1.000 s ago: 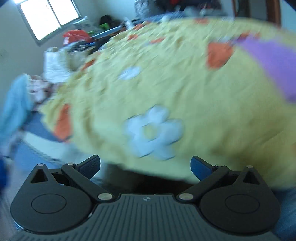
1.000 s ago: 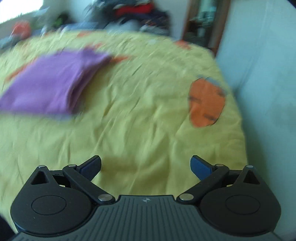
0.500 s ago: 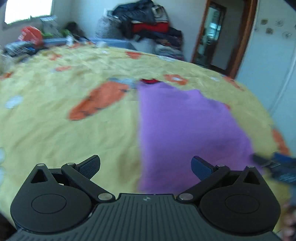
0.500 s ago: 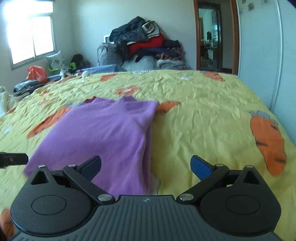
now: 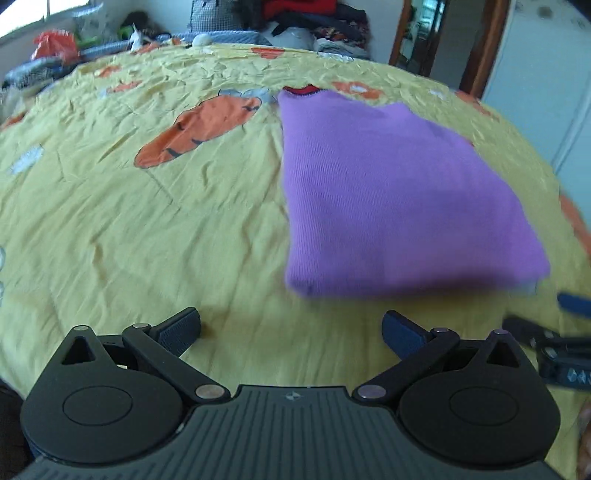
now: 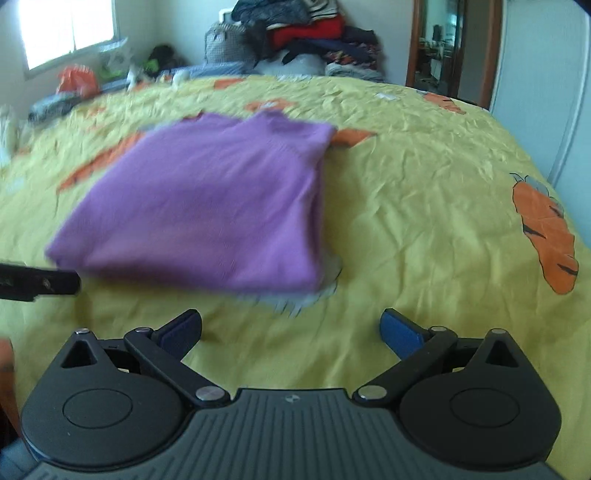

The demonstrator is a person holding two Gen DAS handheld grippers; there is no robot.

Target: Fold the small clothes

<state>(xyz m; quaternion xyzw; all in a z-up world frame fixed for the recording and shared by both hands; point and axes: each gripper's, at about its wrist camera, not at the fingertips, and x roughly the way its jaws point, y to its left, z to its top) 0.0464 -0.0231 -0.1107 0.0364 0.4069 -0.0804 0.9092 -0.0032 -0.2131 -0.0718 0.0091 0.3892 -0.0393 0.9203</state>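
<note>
Purple knit garment (image 5: 388,192), folded into a flat rectangular stack, lying on yellow bedsheet (image 5: 147,229) printed with orange carrots. Same garment (image 6: 207,206) in the right wrist view, left of centre, near edge slightly blurred. Small red trim showing at the far edge in the left wrist view. Light grey patch, probably a print on the sheet, showing just beyond the garment's near right corner in the right wrist view; cannot tell for certain.

Left gripper (image 5: 291,328): jaws spread wide, empty, held just short of the garment's near edge, not touching it. Fingers (image 5: 181,328) over bare sheet.

Right gripper (image 6: 291,328): jaws spread wide, empty, positioned near the garment's near right corner, apart from it. Fingers (image 6: 400,330) over bare sheet.

Each gripper partly visible in the other view: the right one at the right edge of the left wrist view (image 5: 554,343), the left one at the left edge of the right wrist view (image 6: 37,282).

Large carrot print (image 5: 199,129) left of the garment; another carrot print (image 6: 546,236) well to the right.

Far side of bed: pile of clothes (image 6: 303,33) against the wall. Window (image 6: 66,29) at upper left. Wooden door frame (image 6: 454,48) at upper right, pale wardrobe panel (image 6: 546,92) beside it.
</note>
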